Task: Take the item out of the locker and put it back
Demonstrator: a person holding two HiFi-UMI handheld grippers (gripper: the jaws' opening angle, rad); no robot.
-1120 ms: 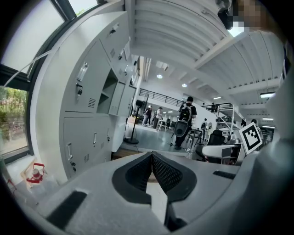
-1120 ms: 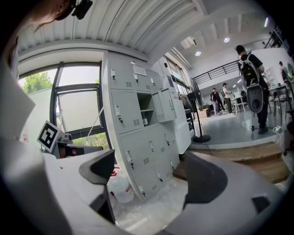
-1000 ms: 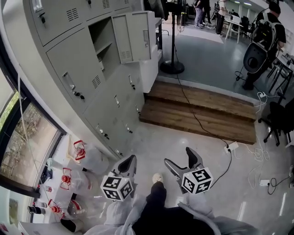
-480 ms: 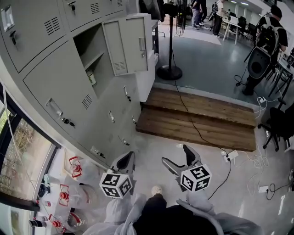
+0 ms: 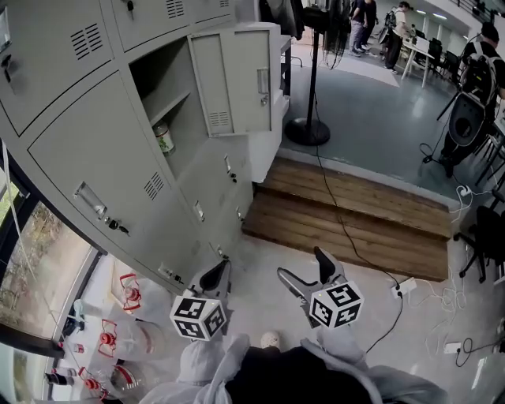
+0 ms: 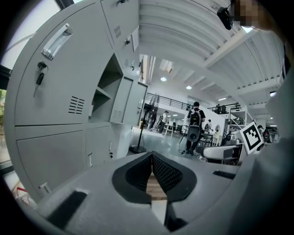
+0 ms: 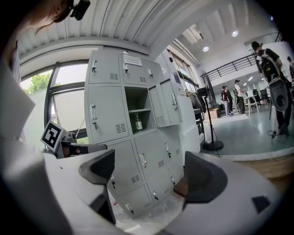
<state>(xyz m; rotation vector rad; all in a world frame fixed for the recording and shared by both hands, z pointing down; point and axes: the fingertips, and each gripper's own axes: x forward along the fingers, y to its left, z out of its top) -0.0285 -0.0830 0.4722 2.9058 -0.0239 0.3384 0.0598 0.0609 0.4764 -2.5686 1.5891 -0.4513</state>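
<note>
Just 1 bottle (image 5: 163,138) here, sitting in the 1 open compartment of the locker (image 5: 118,158), door (image 5: 237,79) swung out, well ahead of and above both sets of jaws. 2 grippers: left gripper (image 5: 219,278) has its jaws pressed together on nothing. Right gripper (image 5: 306,268) has jaws spread wide, empty, with the bottle far off between them.

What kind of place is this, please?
Probably an open-plan workshop or lab hall: a bank of grey metal lockers, people at desks across the floor, and a high ribbed ceiling.
</note>
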